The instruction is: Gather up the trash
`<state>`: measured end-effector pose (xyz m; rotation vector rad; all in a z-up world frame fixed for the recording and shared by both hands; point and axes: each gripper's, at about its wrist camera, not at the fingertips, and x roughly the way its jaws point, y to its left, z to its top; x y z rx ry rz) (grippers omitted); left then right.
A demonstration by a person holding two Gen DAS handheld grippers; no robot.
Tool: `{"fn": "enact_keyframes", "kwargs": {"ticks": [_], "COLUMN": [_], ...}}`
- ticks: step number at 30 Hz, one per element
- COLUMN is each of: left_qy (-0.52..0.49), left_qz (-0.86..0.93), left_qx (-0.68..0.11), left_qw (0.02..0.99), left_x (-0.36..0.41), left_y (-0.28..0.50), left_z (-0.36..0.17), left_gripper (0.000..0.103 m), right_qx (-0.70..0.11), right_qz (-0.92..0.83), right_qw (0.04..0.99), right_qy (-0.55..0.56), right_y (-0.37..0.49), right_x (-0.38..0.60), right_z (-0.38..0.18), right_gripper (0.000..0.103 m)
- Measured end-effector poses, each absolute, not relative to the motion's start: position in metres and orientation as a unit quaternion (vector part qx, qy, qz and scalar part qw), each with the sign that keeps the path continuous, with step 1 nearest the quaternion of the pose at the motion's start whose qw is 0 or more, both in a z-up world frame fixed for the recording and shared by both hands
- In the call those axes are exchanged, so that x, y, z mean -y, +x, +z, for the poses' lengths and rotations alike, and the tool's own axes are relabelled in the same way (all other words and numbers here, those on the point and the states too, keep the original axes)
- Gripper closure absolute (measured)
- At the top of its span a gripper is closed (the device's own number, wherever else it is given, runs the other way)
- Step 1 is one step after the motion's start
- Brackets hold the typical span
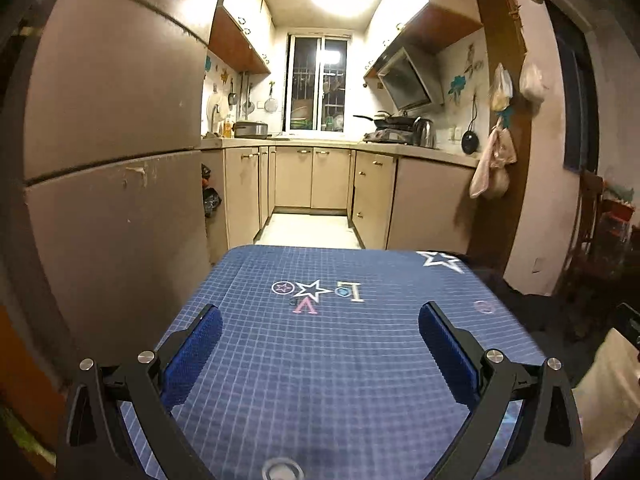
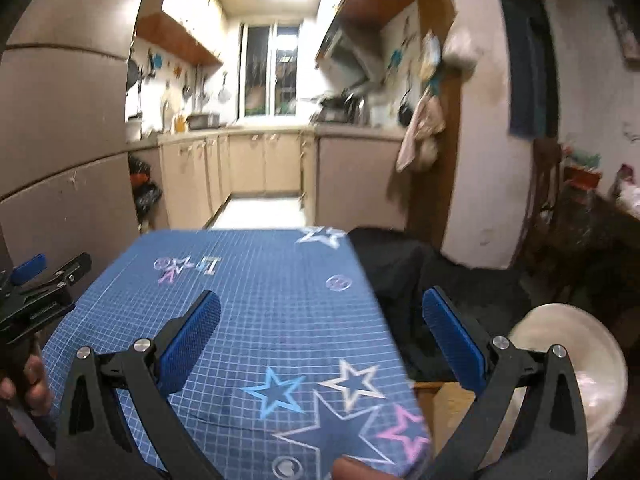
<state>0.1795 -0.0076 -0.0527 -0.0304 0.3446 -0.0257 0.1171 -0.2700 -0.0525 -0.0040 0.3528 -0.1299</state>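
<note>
Left hand-held gripper [image 1: 320, 322] has its jaws spread wide with nothing between them, hovering over the table [image 1: 328, 360], which is covered in a blue grid-pattern cloth with star prints. Right hand-held gripper [image 2: 320, 314] is likewise wide apart and holding nothing; it sits over the table's right edge [image 2: 372, 292], left finger [image 2: 192, 332] above the cloth, right finger [image 2: 452, 336] past the edge over something dark. Right view is motion-blurred. Left hand-held gripper also shows at the far left of the right view [image 2: 44, 280], with the person's hand [image 2: 24, 380] on its handle. No trash item identifiable on the cloth in either view. A pale rounded object [image 2: 576, 380] sits low right of the table; can't tell what it is. Fridge [image 1: 112, 120] is left, kitchen cabinets [image 1: 308, 176] behind.
</note>
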Motion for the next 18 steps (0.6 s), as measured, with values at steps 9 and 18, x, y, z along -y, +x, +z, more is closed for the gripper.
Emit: {"fn": "enact_keyframes", "kwargs": {"ticks": [9, 18], "left_qy": [0.028, 0.062], "left_qz": [-0.055, -0.130], "left_qx": [-0.157, -0.168], "left_qw": [0.986, 0.975], "left_x": [0.048, 0.092], "left_y": [0.104, 0.073], "left_z": [-0.020, -0.027], "left_gripper": [0.005, 0.005], "right_qx": [-0.129, -0.157], "right_qz": [-0.068, -0.115], "right_qw": [0.989, 0.981], "right_qy": [0.021, 0.025], "right_y": [0.039, -0.004], "right_x": [0.280, 0.294], "right_z": [-0.029, -0.048], "right_gripper": [0.005, 0.005]}}
